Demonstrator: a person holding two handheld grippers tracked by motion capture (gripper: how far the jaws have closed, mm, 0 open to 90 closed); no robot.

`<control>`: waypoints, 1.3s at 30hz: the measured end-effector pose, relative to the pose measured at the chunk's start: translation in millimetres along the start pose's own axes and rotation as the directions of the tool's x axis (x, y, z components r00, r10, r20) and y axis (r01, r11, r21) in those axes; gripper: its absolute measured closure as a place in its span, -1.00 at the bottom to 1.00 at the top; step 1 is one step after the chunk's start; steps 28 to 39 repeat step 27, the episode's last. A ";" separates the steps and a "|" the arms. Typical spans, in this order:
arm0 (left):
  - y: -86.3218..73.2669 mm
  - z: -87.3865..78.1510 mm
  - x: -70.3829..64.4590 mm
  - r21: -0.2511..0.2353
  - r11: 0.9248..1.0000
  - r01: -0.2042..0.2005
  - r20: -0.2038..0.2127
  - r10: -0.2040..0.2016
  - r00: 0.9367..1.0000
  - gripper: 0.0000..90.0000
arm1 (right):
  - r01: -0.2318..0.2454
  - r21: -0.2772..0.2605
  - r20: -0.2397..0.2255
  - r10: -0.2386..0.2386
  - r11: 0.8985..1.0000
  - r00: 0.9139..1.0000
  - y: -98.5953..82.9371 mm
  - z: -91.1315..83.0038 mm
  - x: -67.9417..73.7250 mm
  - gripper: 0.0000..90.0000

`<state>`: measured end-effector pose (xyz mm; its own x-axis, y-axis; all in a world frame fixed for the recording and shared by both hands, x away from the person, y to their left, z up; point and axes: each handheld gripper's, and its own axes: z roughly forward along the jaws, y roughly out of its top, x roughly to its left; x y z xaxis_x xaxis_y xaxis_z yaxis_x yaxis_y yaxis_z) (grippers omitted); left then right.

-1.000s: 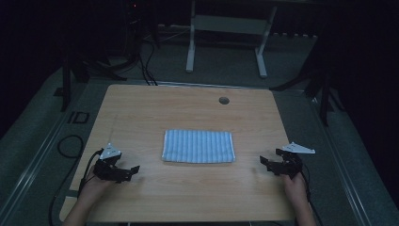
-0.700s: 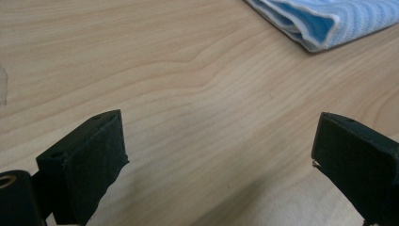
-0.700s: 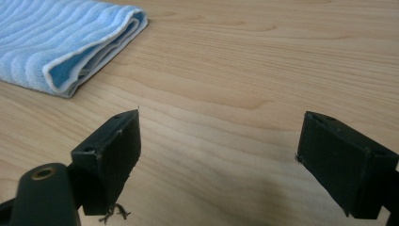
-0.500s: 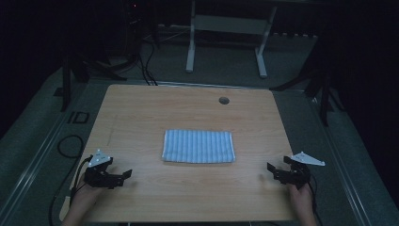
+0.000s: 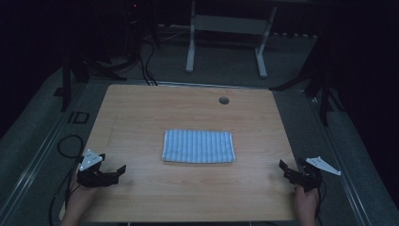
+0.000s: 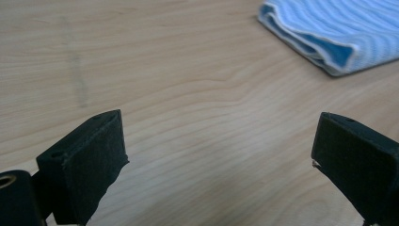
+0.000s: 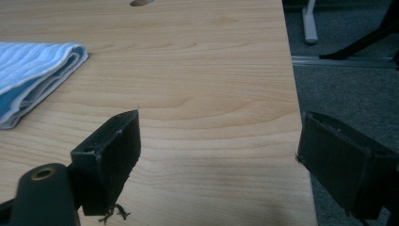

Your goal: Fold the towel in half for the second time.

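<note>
Holding: a person's hands at the near edge, one gripper in each; neither grips anything
Left hand [image 5: 77,202]: comes in at the near-left corner of the table; fingers wrapped round the gripper's rear
Left gripper [image 5: 120,172]: low over the near-left of the table [image 5: 141,108]; jaws spread wide, nothing between them but bare wood; grey plate on top; points toward the right, along the near edge; in the left gripper view [image 6: 219,155] both black pads stand far apart at the frame's lower corners
Right hand [image 5: 307,205]: at the near-right corner, partly past the table's edge
Right gripper [image 5: 284,169]: at the table's right edge, near corner; jaws apart and empty; grey plate juts to the right over the floor; in the right gripper view [image 7: 219,155] one pad hangs over wood, the other past the edge over grey floor
Cable [image 5: 66,146]: loops on the floor left of the table, trailing from the left gripper
Towel [image 5: 198,146]: blue-and-white striped, folded flat into a rectangle; lies mid-table, between the two grippers and farther out; well apart from both; untouched; folded edges show layered in both gripper views [image 6: 329,33] [image 7: 33,75]
Hole [image 5: 224,100]: round, in the far part of the tabletop, beyond the towel, slightly right of centre
Frame [image 5: 226,28]: pale metal legs on the dark floor beyond the table; dim, detail hard to tell
</note>
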<state>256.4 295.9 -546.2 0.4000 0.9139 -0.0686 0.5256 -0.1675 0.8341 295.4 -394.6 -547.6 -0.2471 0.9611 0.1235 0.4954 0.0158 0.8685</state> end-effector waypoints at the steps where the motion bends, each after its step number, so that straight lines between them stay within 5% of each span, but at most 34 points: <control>1: -0.5 -0.7 0.8 -0.008 1.000 0.012 -0.006 -0.012 1.000 -0.92 | 0.000 -0.002 0.008 0.000 1.000 1.000 -0.5 0.1 0.5 -0.71; 11: -3.3 -2.6 2.9 -0.033 0.998 0.061 -0.099 -0.064 0.993 -0.92 | 0.000 -0.003 0.027 0.000 1.000 1.000 -2.3 1.9 1.1 -0.73; 39: -4.5 -3.2 4.4 -0.036 0.996 0.076 -0.088 -0.079 0.993 -0.92 | 0.015 0.035 0.076 -0.018 0.999 0.997 -2.4 5.2 3.9 -0.73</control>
